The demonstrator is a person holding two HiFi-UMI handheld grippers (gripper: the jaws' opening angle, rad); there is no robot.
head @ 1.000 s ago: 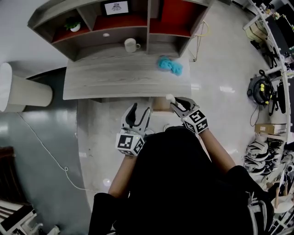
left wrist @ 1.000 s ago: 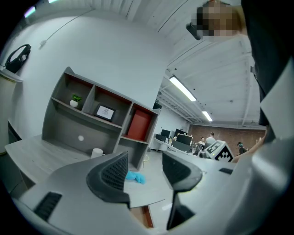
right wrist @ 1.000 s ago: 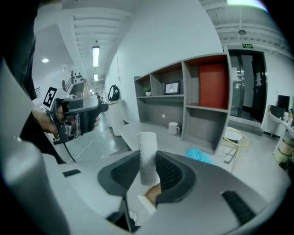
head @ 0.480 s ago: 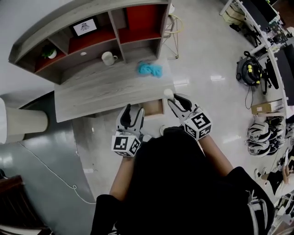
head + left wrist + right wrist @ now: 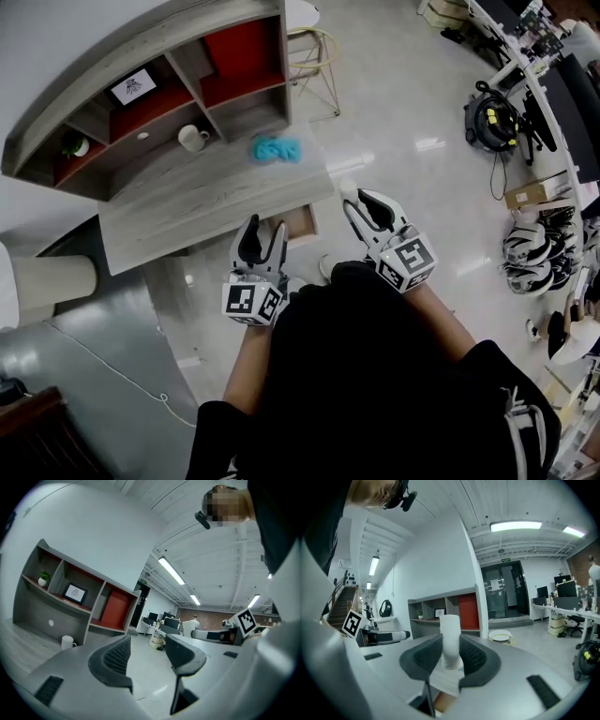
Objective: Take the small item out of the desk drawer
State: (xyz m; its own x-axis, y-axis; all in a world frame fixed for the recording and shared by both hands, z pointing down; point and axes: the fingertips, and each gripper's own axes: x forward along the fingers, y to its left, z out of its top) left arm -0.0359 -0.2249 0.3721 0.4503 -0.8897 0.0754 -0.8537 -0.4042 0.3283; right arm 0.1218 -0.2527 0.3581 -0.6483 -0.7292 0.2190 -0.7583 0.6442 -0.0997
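A small white cylindrical item [image 5: 450,637] stands upright between the pads of my right gripper [image 5: 451,652], which is shut on it. In the head view the same item [image 5: 348,188] sticks out of the right gripper [image 5: 360,202], held above the floor just right of the desk drawer [image 5: 300,224]. The drawer hangs open under the front edge of the grey wooden desk [image 5: 206,204]. My left gripper [image 5: 262,240] hovers in front of the drawer, level. Its jaws [image 5: 147,656] stand open with nothing between them.
A blue cloth [image 5: 277,148] and a white mug [image 5: 192,138] lie on the desk, below a shelf unit [image 5: 141,84] with red back panels. A pale cylinder [image 5: 47,279] stands at the left, a wire chair [image 5: 317,49] beyond the desk. Cluttered workbenches line the right side.
Both grippers have risen and drifted away from the drawer, the right one carrying the white item up. The head camera has swung, so the desk now sits further left and tilted.
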